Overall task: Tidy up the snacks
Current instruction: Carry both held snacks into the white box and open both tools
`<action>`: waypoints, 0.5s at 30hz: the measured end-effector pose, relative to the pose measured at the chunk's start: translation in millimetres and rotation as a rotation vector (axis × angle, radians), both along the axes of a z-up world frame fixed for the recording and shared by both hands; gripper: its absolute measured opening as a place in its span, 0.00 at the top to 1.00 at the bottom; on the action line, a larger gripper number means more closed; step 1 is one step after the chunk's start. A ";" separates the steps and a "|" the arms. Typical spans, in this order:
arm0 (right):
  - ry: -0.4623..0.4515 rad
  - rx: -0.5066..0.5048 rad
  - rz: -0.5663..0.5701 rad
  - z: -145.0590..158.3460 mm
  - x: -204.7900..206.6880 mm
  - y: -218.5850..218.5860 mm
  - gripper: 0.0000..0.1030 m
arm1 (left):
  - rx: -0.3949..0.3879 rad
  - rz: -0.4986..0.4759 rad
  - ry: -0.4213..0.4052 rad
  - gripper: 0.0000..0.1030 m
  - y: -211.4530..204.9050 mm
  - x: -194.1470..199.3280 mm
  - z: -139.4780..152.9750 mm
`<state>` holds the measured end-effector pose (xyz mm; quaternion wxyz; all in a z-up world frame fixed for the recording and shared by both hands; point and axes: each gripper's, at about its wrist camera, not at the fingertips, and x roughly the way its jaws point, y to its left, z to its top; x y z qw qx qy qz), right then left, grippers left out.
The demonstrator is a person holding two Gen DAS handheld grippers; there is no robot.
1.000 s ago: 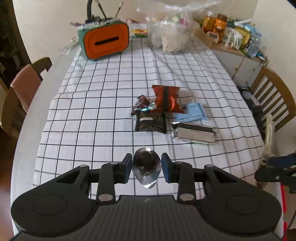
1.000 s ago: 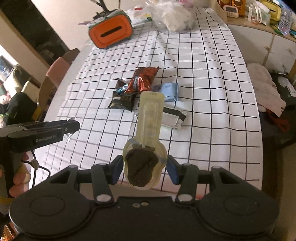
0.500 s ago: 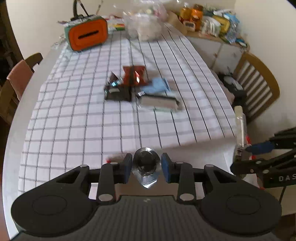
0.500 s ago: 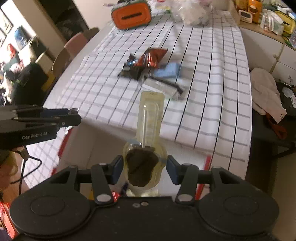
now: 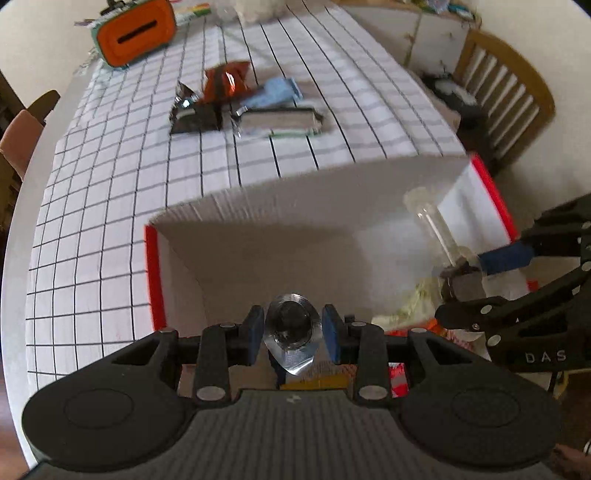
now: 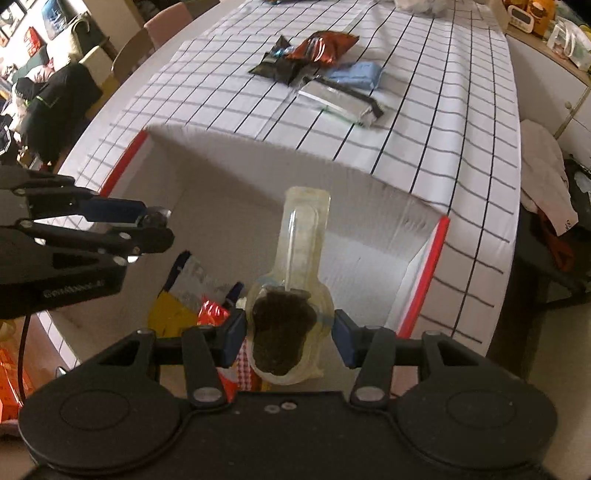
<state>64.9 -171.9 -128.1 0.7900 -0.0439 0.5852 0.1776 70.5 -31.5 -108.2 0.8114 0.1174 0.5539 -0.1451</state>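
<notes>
My left gripper (image 5: 292, 316) is shut on a small silver foil sweet (image 5: 290, 349) with a dark centre. It hangs over the open white box (image 5: 258, 236) with red edges at the table's near end. My right gripper (image 6: 289, 322) is shut on a clear plastic packet (image 6: 301, 236) holding a dark brown snack, also above the box (image 6: 258, 173). Each gripper shows in the other's view: the right one (image 5: 480, 280) at the right, the left one (image 6: 157, 227) at the left. On the checked cloth lie a red bag (image 5: 225, 81), black packet (image 5: 197, 118), blue packet (image 5: 275, 92) and silver packet (image 5: 280, 118).
Yellow (image 6: 171, 314) and red (image 6: 212, 312) wrappers lie in the box bottom. An orange container (image 5: 133, 31) with a slot stands at the table's far end. A wooden chair (image 5: 506, 96) is to the right, and other chairs (image 5: 18, 136) to the left.
Both grippers have drawn back from above the cloth and sunk; the white box, unseen a second ago, now fills the lower view. Both grips are unchanged.
</notes>
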 end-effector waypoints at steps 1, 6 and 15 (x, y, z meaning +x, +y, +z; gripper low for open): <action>0.004 -0.002 0.005 -2.9 -1.9 1.4 0.52 | 0.014 -0.005 0.013 0.68 -1.9 0.0 -3.8; 0.007 -0.002 0.011 -11.3 -3.3 6.1 0.52 | 0.087 -0.009 0.100 0.68 -11.6 3.9 -23.9; 0.037 0.016 -0.021 -15.1 3.7 3.2 0.51 | 0.161 -0.028 0.254 0.67 -25.3 10.2 -54.4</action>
